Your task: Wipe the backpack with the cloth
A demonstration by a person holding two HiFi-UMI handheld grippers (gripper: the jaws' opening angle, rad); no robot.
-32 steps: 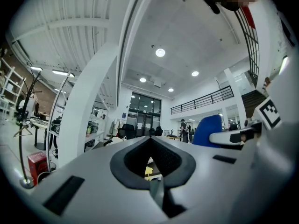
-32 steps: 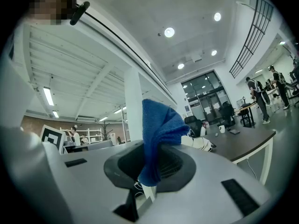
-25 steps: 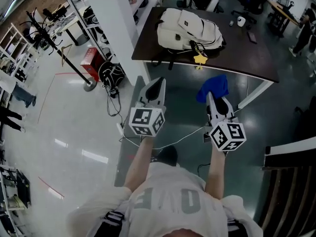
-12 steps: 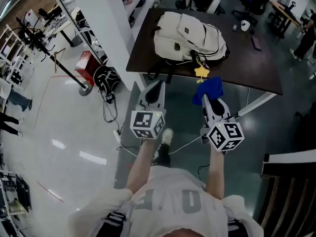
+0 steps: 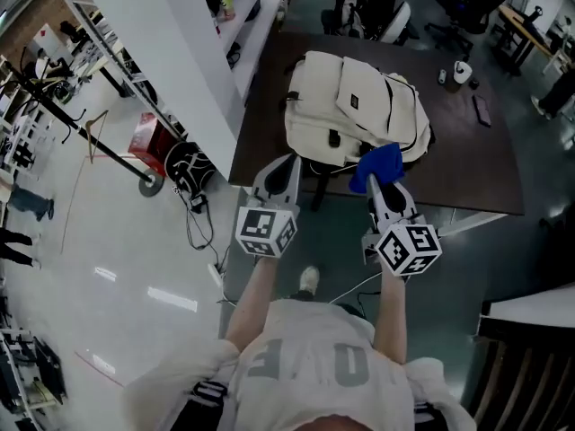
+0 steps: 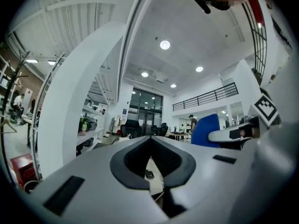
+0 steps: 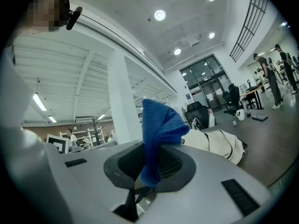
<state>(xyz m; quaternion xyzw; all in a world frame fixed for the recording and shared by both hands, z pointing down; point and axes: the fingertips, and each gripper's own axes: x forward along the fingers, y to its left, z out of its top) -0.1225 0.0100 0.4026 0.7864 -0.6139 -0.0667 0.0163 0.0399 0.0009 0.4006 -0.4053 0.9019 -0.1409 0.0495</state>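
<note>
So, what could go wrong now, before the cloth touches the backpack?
The right gripper pinches only a narrow fold of the cloth, so it may slip out while wiping. The backpack lies near the table edge, and the shut, empty left gripper is off it; a push might slide it.

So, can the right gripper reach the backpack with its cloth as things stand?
Probably yes. The right gripper holds the blue cloth right at the near edge of the backpack on the table, and nothing stands between them.

Both arms reach forward side by side, the left gripper (image 5: 287,162) closed and empty, the right gripper (image 5: 377,183) clamping the cloth (image 5: 382,162).
</note>
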